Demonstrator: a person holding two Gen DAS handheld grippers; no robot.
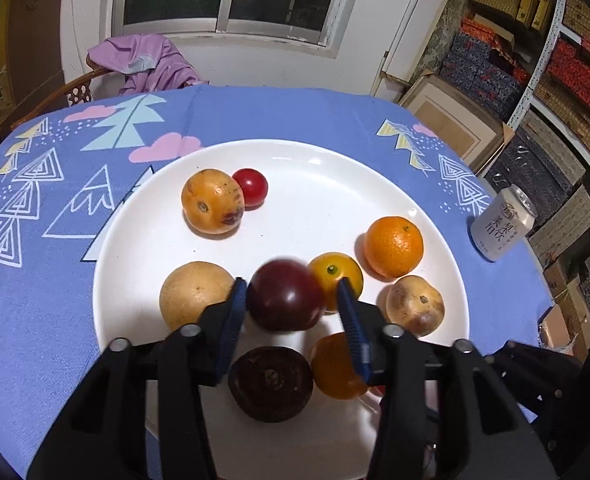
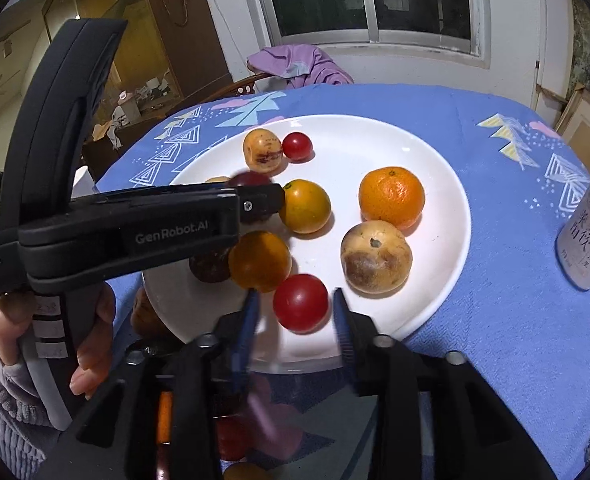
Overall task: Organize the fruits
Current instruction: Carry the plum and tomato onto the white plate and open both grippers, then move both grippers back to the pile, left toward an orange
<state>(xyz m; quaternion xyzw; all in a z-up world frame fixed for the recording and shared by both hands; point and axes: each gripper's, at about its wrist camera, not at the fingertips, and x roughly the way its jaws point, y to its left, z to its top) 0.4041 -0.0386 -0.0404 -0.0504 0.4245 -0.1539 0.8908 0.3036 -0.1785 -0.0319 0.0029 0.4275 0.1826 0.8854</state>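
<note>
On the blue patterned tabletop (image 1: 223,112) sits a round white ceramic plate (image 1: 319,176) carrying the fruits. The left hand-held gripper (image 1: 291,300) stands released, its blue pads flanking a dark red round plum (image 1: 285,296) at the plate's six o'clock without visibly pressing it. The right hand-held gripper (image 2: 295,312) is likewise released around a small bright red tomato (image 2: 301,303) near the plate's five o'clock rim. A bright orange mandarin (image 2: 392,197) lies toward three o'clock.
</note>
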